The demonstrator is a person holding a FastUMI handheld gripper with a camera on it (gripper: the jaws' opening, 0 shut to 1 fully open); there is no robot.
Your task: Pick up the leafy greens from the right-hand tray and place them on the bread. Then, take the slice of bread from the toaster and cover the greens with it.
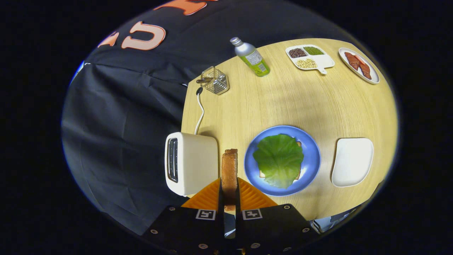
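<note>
Nearest us, our claw point(229, 198) is clenched on the slice of bread point(229, 173), both orange fingers point(208, 198) pressing its flat sides so it stands on edge above the tabletop point(318, 106), between the toaster point(191, 163) and the blue plate point(311, 156). We judge the toast is clear of the toaster and the last step is in hand: carrying it across and laying it over the leafy greens point(279, 159), which already lie spread on the bottom bread point(299, 144) in that plate. The risk we see is the edge-on hold; if we let go before tipping the slice flat, it could land on its rim and topple off the greens, or push the leaf askew. A light squeeze could also let it slip. Just beyond the plate to the right sits the white tray point(352, 161), with no greens left in it. Farther off stand a wire basket point(215, 80), a bottle point(252, 58), a divided dish point(327, 63) holding three kinds of beans, and a plate of reddish slices point(359, 65).
</note>
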